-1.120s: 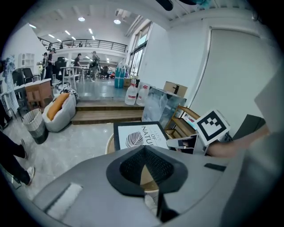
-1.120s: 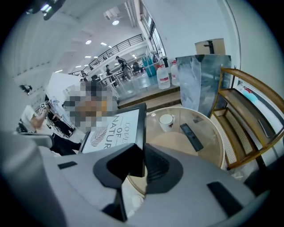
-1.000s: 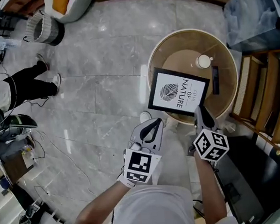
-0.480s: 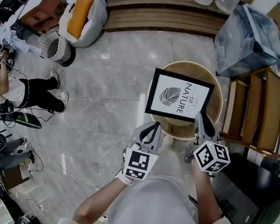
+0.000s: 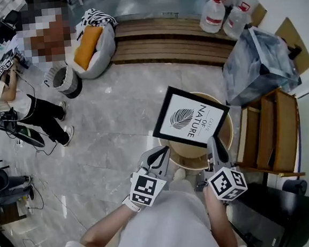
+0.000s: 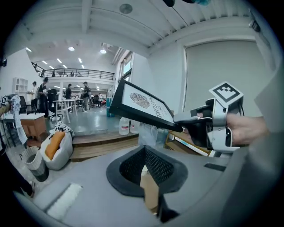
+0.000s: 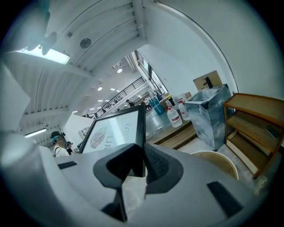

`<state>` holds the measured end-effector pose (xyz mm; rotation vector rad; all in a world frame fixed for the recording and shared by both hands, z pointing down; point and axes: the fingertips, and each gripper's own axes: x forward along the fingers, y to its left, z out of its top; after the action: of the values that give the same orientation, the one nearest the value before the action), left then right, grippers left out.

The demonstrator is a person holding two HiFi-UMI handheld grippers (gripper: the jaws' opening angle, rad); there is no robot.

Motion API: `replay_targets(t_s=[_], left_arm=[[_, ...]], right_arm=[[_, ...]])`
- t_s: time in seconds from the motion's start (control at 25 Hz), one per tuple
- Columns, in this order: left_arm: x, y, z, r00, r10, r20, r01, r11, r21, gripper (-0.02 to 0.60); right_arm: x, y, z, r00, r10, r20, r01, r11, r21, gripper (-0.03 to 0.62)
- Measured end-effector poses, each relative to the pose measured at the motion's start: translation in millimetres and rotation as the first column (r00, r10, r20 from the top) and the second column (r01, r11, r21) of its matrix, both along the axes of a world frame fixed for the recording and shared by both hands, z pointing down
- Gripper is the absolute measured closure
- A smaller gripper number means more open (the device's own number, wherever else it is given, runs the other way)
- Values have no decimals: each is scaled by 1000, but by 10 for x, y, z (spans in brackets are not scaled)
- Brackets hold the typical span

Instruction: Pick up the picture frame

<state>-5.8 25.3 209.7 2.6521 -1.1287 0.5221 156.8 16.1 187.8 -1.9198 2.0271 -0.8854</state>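
The picture frame (image 5: 191, 123), black-edged with a white leaf print, hangs tilted in the air above the round tan table (image 5: 228, 135). My right gripper (image 5: 213, 142) is shut on its near right edge; in the right gripper view the frame (image 7: 115, 133) stands on edge between the pads of my right gripper (image 7: 137, 164). My left gripper (image 5: 156, 156) floats just left of the frame's near corner, apart from it, open with nothing between its fingers. The left gripper view shows the frame (image 6: 142, 104) up and to the right, held by the right gripper (image 6: 183, 119), with my left gripper (image 6: 146, 164) below.
A wooden shelf unit (image 5: 268, 132) stands right of the table, a plastic-wrapped bundle (image 5: 256, 57) behind it. Water jugs (image 5: 212, 14) and a wooden step (image 5: 163, 41) line the back. A cushion (image 5: 91, 45), a bin (image 5: 65, 82) and a seated person (image 5: 13, 105) are at the left.
Both grippers have risen, and the frame has gone up with the right one, away from the tabletop. The left gripper stays empty beside it.
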Motion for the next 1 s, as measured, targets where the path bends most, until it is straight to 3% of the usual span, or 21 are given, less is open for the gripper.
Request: replay_targets(t_s=[0.48,1.0], left_arm=[[0,76,-235,999,39,-3,-39,998,45,578],[53,-21,-267,999,54,-9,-53,998,43,578]], right_arm=[[91,151,-125,997,64,44,-65,998,25,536],[63,101,-10,995,68,67,-67,998,-15,534]])
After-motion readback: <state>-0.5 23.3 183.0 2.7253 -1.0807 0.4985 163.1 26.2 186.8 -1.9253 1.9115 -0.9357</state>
